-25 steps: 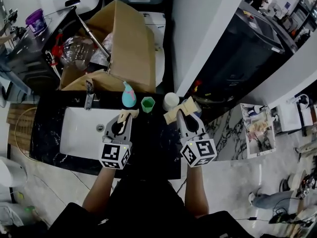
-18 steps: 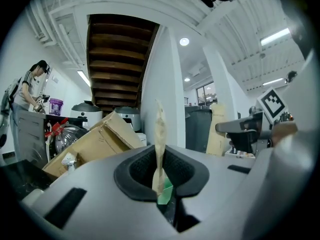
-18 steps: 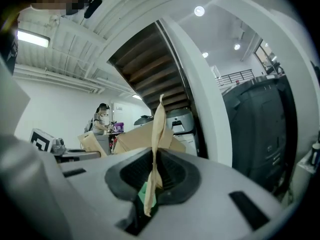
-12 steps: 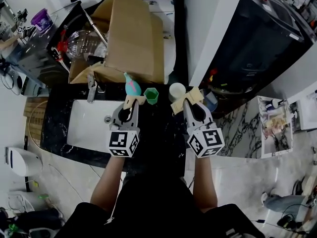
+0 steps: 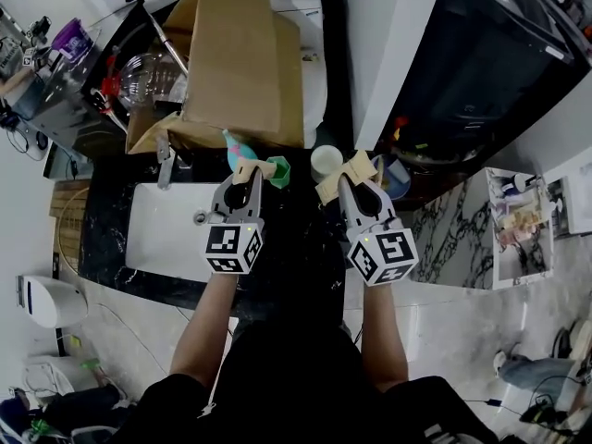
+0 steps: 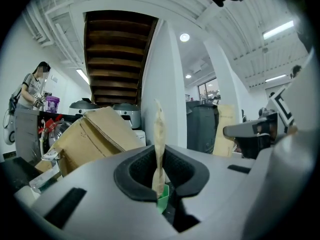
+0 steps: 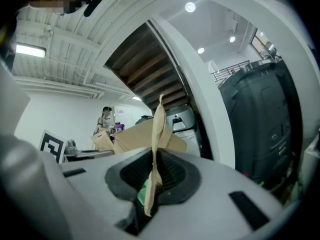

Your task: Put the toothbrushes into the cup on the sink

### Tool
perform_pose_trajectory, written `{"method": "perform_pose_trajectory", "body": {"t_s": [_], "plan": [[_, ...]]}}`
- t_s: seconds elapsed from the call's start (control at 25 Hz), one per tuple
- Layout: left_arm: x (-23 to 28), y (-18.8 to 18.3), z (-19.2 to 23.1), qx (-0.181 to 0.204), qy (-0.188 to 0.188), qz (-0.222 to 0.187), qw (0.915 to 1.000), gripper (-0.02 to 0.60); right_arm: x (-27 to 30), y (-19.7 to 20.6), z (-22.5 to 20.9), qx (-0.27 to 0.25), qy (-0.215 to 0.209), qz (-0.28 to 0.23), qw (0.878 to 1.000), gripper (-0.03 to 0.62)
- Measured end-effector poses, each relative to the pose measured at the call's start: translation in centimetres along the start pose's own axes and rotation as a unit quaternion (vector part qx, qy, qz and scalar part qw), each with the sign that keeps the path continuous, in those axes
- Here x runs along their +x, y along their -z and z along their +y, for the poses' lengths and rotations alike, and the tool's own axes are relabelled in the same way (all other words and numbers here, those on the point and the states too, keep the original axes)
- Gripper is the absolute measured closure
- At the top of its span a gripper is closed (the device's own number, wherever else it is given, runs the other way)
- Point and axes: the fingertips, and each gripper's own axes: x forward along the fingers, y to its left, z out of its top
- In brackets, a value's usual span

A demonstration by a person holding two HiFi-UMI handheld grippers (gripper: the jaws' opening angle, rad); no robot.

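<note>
toothbrushes: none made out in any view; can't tell where they lie.
handling (judged): light, stiff, thin, slick plastic. Take mid-handle, jaws across the narrow side, brush end clear so it drops handle-first into the cup.
cups: green cup (image 5: 277, 171) and white cup (image 5: 326, 162) stand upright, a little apart, at the far edge of the counter (image 5: 296, 257), right of the sink (image 5: 157, 239). Which one is the target can't be told. Both are probably light and easy to tip.
left gripper (image 5: 252, 168): jaws together, tan pads meet in one thin strip (image 6: 159, 149), nothing seen between. Tip just left of the green cup, near the teal bottle (image 5: 235, 151).
right gripper (image 5: 344, 176): jaws together, pads edge-on as one strip (image 7: 156, 154), nothing seen between. Tip just right of and near the white cup.
hidden: the cups' insides, since the pads cover part of each cup. A green sliver low beside the pads in both gripper views is likely the green cup, not sure.
far: box (image 5: 245, 63) behind the counter, tap (image 5: 164, 155) at the sink's far edge.
</note>
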Motion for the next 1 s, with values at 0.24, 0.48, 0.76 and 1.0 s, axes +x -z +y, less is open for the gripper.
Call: {"method": "perform_pose_trajectory", "body": {"t_s": [0.24,0.48,0.76,1.0], "plan": [[1.7,1.3,0.3,-0.005,0.003,0.015,0.9999,0.549,0.0,0.0,-0.4,0.004,0.004,-0.004,1.0,0.563],[2.8,2.3,0.8,-0.006,0.002,0.027,0.9996,0.549,0.0,0.4,-1.0,0.007,0.01,-0.002,1.0,0.563],[3.9,3.5,0.3,-0.004,0.011,0.042,0.9991,0.549,0.0,0.9,-1.3,0.008,0.013,0.006,1.0,0.563],[4.6,5.0,0.3,-0.004,0.012,0.061,0.998,0.549,0.0,1.5,-1.5,0.01,0.012,0.014,1.0,0.563]]}}
